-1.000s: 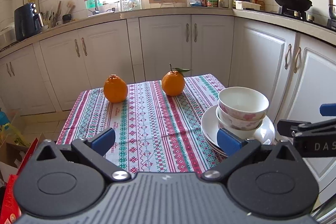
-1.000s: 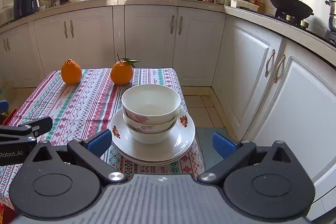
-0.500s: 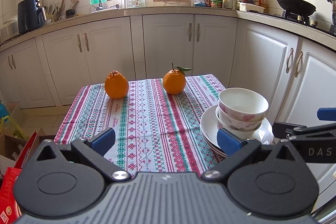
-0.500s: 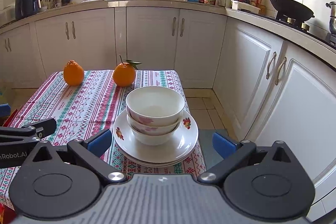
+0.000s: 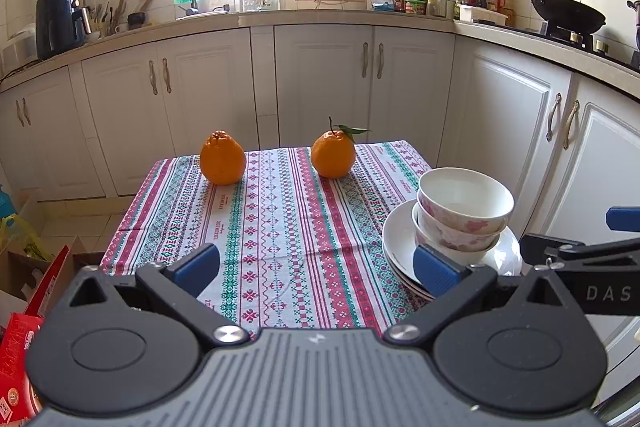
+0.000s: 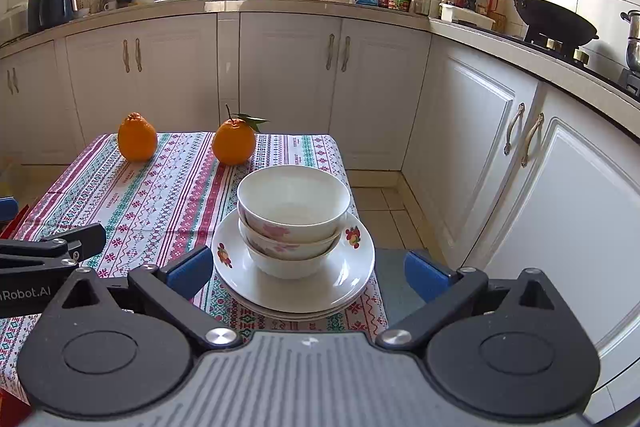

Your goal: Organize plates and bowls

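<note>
- Your left gripper point(image 5: 316, 265) hangs with its blue-padded fingers spread wide, nothing between them; it hovers over the near edge of the table point(image 5: 280, 227), which wears a striped, patterned tablecloth.
- Your right gripper point(image 6: 306, 273) is spread just as wide and holds nothing — the stack of dishes sits right ahead of it, framed between its two fingers.
- The bowls point(image 6: 292, 215) — two white ones with pink flowers, one nested in the other — stand upright on the plates point(image 6: 352, 267).
- The plates are white with fruit motifs on the rim, stacked flat at the table's near right corner; how many lie in the stack you cannot tell for sure.
- Two oranges point(image 5: 222, 159) rest along the far edge of the table, well apart from the dishes; the right-hand one point(image 5: 333, 155) carries a stem and a green leaf.
- In the left wrist view, your right gripper shows at the right border, just beside the plates.
</note>
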`<state>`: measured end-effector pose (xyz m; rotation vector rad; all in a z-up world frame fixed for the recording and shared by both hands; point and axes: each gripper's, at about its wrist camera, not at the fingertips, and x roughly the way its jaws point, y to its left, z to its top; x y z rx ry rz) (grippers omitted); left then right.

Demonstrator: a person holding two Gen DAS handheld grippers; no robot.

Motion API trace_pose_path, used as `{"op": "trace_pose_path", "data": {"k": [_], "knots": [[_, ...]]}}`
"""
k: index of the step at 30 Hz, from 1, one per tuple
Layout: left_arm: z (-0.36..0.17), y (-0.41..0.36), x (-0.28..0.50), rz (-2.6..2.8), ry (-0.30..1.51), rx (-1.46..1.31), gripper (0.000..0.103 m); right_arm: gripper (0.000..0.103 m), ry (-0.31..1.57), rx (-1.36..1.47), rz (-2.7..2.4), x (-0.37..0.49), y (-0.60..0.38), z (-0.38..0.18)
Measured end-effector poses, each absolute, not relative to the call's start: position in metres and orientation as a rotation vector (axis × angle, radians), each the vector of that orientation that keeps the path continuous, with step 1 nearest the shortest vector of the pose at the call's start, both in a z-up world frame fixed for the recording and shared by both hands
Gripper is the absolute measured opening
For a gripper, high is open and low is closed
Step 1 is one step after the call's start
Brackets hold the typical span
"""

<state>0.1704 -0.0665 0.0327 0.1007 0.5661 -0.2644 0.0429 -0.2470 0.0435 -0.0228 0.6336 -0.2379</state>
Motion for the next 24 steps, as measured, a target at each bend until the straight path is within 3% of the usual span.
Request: {"op": "trace_pose_path", "data": {"k": [24], "knots": [[0.0336, -0.0668, 0.1718, -0.264, 0.567, 0.092, 0.102, 0.103, 0.627, -0.037, -0.244, 0.0427, -0.2458, 0.0449]]}}
